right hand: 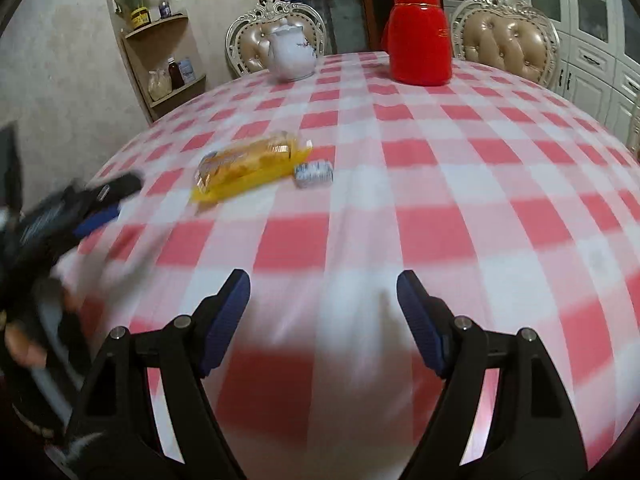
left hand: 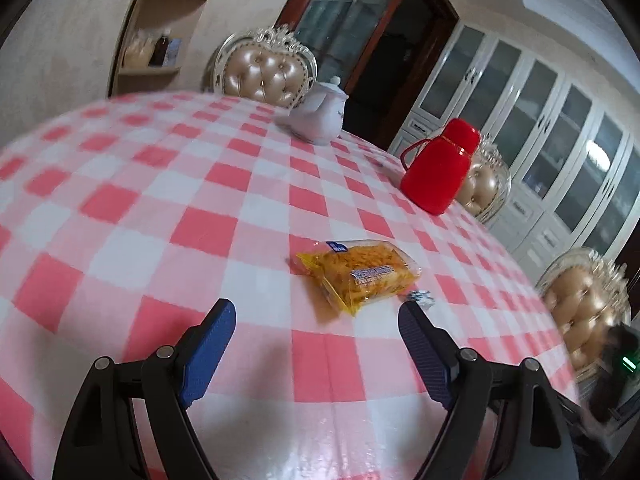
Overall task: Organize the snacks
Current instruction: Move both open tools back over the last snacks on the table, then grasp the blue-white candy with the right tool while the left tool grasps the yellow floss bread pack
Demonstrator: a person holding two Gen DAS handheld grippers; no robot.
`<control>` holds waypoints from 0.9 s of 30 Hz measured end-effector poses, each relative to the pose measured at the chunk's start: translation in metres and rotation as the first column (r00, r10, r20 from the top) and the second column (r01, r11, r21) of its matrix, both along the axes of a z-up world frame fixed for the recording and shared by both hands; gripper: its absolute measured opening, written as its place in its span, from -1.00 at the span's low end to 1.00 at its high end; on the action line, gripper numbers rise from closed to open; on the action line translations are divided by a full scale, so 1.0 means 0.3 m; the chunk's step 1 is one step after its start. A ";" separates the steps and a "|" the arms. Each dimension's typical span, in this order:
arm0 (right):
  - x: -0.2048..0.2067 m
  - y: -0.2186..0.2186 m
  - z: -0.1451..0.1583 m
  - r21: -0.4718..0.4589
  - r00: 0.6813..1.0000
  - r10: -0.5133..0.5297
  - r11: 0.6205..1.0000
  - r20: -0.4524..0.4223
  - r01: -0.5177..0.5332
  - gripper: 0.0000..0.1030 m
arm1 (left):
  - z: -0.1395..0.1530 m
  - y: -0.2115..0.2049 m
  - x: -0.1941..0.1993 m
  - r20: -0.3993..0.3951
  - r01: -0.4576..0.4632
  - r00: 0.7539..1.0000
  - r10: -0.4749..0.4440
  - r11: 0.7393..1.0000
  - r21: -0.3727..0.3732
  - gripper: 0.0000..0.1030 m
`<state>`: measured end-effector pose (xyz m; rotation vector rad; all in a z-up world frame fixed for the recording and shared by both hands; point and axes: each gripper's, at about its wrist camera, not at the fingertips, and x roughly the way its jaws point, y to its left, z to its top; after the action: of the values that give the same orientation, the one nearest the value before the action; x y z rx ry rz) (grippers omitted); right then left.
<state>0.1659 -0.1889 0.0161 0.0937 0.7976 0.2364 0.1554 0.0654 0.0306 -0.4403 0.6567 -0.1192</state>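
The yellow snack pack (left hand: 358, 276) lies flat on the checked tablecloth (left hand: 160, 208), approx mid-table, w/ a small blue-white packet (right hand: 314, 174) just beside one end. Looks light & soft: thin crinkly film, prob slippery, contents likely crumbly, so squeeze gently. Best hold seems across the short width near the middle, or at a sealed end flap; the film may slide or buckle if pinched on a corner. The small packet looks stiffer, low to the cloth, harder to get under.

Left gripper (left hand: 316, 312) hovers near the pack, jaws spread, nothing between them. Right gripper (right hand: 323, 284) sits further back, jaws also spread & empty. No bin or tray for sorting is in view.

Further off: white teapot (right hand: 290, 56) & red flask (right hand: 420, 32) at the far edge, tufted chairs (right hand: 506, 46) behind.
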 end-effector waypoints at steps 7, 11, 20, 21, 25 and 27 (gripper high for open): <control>0.233 0.107 -0.045 -0.074 0.997 0.035 0.996 -0.065 -0.040 0.52 | -0.011 0.060 -0.002 -0.009 -0.068 0.998 0.067 0.996 -0.066 0.64; 0.311 0.145 -0.060 -0.136 0.996 0.049 0.989 -0.077 -0.059 0.32 | -0.020 0.057 0.008 -0.035 -0.059 0.998 0.057 0.996 -0.070 0.64; 0.324 0.152 -0.068 -0.189 0.993 0.083 0.977 -0.085 -0.098 -0.26 | -0.033 0.056 0.014 -0.062 -0.061 0.996 0.058 0.996 -0.060 0.64; 0.314 0.152 -0.067 -0.193 0.993 0.086 0.976 -0.084 -0.101 -0.26 | -0.033 0.055 0.014 -0.063 -0.059 0.996 0.056 0.997 -0.056 0.64; 0.270 0.117 -0.046 -0.165 0.997 0.056 0.984 -0.053 -0.064 -0.27 | -0.036 0.044 0.019 -0.070 -0.043 0.997 0.041 0.999 -0.022 0.64; 0.217 0.089 -0.037 -0.102 0.997 0.041 0.994 -0.064 -0.048 -0.27 | -0.039 0.034 0.023 -0.072 -0.035 0.997 0.035 0.999 -0.002 0.65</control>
<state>0.2308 -0.1621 0.0050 -0.0149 0.8732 0.2344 0.1622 0.0757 0.0189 -0.4605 0.7193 -0.0713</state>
